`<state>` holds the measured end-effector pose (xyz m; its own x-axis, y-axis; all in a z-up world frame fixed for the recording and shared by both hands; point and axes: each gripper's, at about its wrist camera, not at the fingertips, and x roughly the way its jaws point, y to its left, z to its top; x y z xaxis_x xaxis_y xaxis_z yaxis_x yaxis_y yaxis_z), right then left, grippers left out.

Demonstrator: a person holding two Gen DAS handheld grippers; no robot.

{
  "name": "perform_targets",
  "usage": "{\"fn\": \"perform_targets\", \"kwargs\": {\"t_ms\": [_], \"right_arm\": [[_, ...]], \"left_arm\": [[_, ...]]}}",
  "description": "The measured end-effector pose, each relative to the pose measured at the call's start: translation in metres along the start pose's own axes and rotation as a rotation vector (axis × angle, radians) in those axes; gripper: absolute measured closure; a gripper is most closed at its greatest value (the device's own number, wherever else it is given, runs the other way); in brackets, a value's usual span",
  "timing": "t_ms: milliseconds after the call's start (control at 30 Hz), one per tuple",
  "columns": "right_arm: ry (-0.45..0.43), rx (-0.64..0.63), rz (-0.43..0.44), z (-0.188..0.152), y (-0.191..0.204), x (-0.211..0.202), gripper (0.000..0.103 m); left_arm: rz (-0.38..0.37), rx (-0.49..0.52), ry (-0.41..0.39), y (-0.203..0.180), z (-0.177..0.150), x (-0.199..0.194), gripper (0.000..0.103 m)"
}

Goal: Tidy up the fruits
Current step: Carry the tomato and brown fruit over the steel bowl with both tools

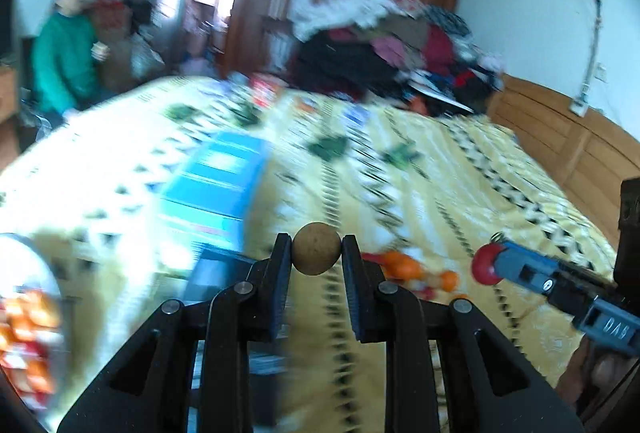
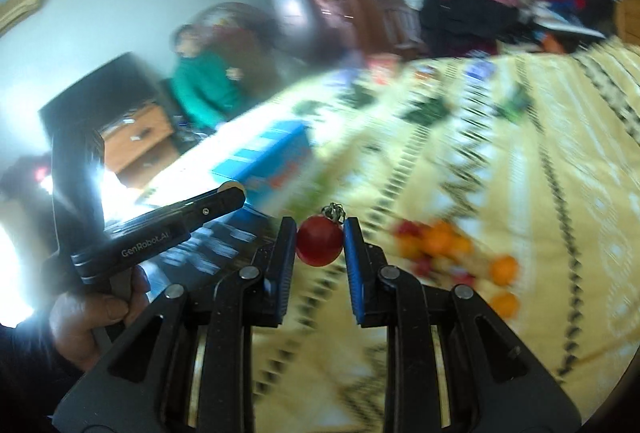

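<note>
My left gripper (image 1: 316,249) is shut on a small round brown fruit (image 1: 316,248) and holds it above the yellow patterned bedspread (image 1: 440,173). My right gripper (image 2: 320,241) is shut on a red cherry tomato (image 2: 319,240) with a green stem, also held above the bed. In the left wrist view the right gripper (image 1: 486,265) shows at the right with the tomato in it. A blurred pile of orange and red fruits (image 2: 436,241) lies on the bedspread to the right; it also shows in the left wrist view (image 1: 412,269). A plate with orange and red fruit (image 1: 28,333) sits at the far left.
A blue box (image 1: 216,181) lies on the bed to the left, also in the right wrist view (image 2: 264,157). A heap of clothes (image 1: 400,49) fills the far end of the bed. A person in a green top (image 1: 60,61) sits beyond the bed. A wooden headboard (image 1: 560,137) runs along the right.
</note>
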<state>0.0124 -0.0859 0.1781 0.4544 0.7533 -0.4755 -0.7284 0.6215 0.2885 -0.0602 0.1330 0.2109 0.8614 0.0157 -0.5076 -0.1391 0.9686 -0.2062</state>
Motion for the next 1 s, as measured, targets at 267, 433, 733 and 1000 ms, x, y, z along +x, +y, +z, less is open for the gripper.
{"fn": "perform_targets", "kwargs": {"t_ms": [267,433,733,1000], "right_arm": [[0.035,-0.117,0.213,0.02,0.113,0.046,0.078],[0.086,-0.183,0.306,0.021,0.179,0.085,0.078],[0.173,-0.356,0.359,0.006,0.278,0.142,0.078],[0.254,-0.422,0.308,-0.009,0.311,0.171,0.078]], "left_arm": [[0.263,-0.119,-0.076,0.123,-0.006,-0.092,0.078],[0.358,-0.193,-0.085,0.18,-0.024,-0.122,0.078],[0.453,-0.328,-0.068,0.26,-0.053,-0.15,0.078],[0.451,-0.378,-0.024,0.283,-0.07,-0.144,0.078]]}}
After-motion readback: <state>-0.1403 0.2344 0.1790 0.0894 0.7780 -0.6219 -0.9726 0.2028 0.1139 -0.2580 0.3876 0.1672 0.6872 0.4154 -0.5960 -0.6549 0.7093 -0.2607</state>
